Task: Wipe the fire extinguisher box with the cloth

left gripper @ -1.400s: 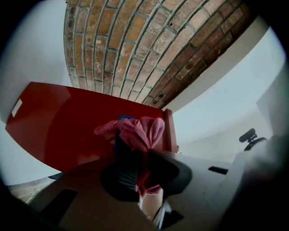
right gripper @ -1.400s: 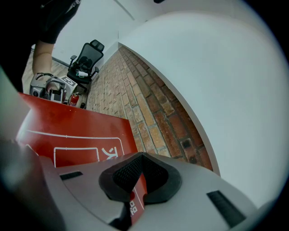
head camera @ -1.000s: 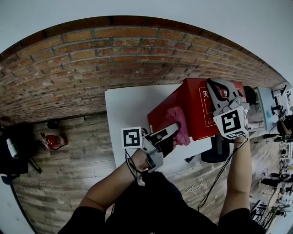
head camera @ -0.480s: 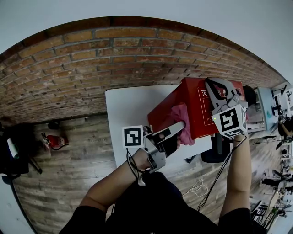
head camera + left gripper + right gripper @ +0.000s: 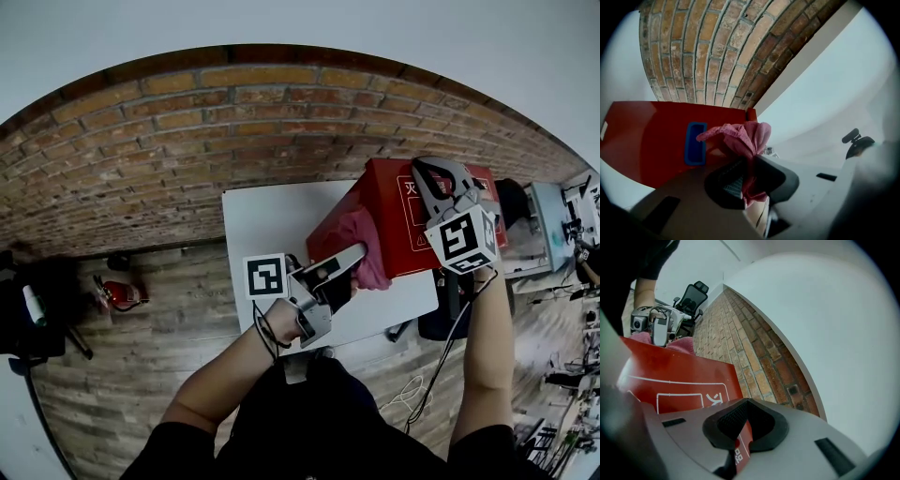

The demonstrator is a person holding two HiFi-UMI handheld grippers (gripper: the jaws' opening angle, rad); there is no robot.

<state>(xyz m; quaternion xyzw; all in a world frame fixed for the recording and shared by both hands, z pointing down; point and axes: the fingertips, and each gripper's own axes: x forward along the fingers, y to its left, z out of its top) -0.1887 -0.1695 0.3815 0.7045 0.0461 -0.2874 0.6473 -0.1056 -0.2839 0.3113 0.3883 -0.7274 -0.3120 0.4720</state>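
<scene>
Box sat on the right half of the white table, which stood against the brick wall at the far side. We had the left gripper clamped on the pink cloth. The pads pinched the cloth's middle, and the rest bunched out past the jaw tips. The bunch was pressed on the box's left end face, near that face's near edge. In the left gripper view it lay just right of the blue handle recess. That gripper pointed up and right at the box, its marker cube to the left. We had the right gripper closed on the box itself. In the right gripper view a thin red edge with white print ran between the pads. In the head view it sat over the face with white print, right of the cloth and apart from it. Both forearms were bare and reached in from the near side. The floor was wood planks, with a small red extinguisher on it, well left of the table. A black chair showed by the wall behind the left gripper.
</scene>
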